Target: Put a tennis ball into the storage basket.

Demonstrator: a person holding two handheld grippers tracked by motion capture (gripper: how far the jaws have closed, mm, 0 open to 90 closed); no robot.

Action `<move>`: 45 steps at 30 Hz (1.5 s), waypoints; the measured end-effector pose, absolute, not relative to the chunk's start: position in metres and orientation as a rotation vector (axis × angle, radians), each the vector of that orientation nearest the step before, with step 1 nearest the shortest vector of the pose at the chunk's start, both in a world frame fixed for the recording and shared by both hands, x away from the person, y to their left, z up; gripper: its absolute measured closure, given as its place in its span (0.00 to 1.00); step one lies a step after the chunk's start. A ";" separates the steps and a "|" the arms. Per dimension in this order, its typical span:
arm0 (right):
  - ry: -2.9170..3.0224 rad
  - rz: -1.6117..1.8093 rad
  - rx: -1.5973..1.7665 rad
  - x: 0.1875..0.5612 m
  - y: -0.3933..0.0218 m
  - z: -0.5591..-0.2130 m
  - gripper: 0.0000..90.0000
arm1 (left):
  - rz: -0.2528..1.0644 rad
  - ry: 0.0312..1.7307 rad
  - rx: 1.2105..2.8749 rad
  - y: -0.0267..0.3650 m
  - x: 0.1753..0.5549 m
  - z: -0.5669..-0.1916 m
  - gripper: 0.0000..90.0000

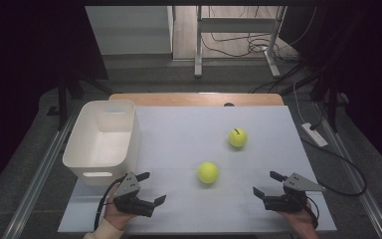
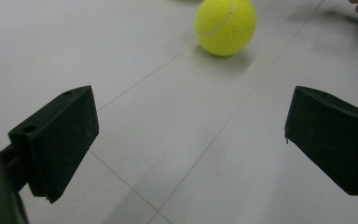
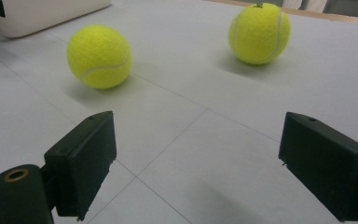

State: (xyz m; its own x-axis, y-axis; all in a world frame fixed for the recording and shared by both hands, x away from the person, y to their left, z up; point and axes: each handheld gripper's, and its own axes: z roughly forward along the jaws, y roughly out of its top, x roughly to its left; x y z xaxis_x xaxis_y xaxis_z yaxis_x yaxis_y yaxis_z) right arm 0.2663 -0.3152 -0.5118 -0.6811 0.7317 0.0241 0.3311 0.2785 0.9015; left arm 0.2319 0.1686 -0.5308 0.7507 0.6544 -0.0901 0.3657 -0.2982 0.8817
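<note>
Near tennis ball [image 1: 208, 172] sits mid-tabletop toward the front edge, far tennis ball [image 1: 238, 137] behind it, toward the right edge. Left gripper [image 1: 150, 188] at front-left corner, jaws wide, empty. Right gripper [image 1: 267, 183] front-right, jaws wide, empty. White bin [image 1: 82, 155] on left edge.

A white table top [image 1: 179, 139] with a wooden far edge [image 1: 199, 98] is standing on grey flooring [image 1: 25, 164]. Beyond it, metal desk legs [image 1: 198, 45] are rising over tangled cables [image 1: 238, 47] (the sides are lying in deep shadow). A white power strip [image 1: 314, 134] is resting on the floor.
</note>
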 end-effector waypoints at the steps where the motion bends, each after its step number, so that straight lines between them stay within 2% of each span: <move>1: 2.157 1.374 0.960 0.266 -0.316 -0.512 0.12 | 0.351 0.780 1.919 0.169 0.232 -0.531 0.04; 45: 2.165 1.365 0.961 0.266 -0.314 -0.513 0.13 | 0.356 0.776 1.910 0.166 0.232 -0.525 0.05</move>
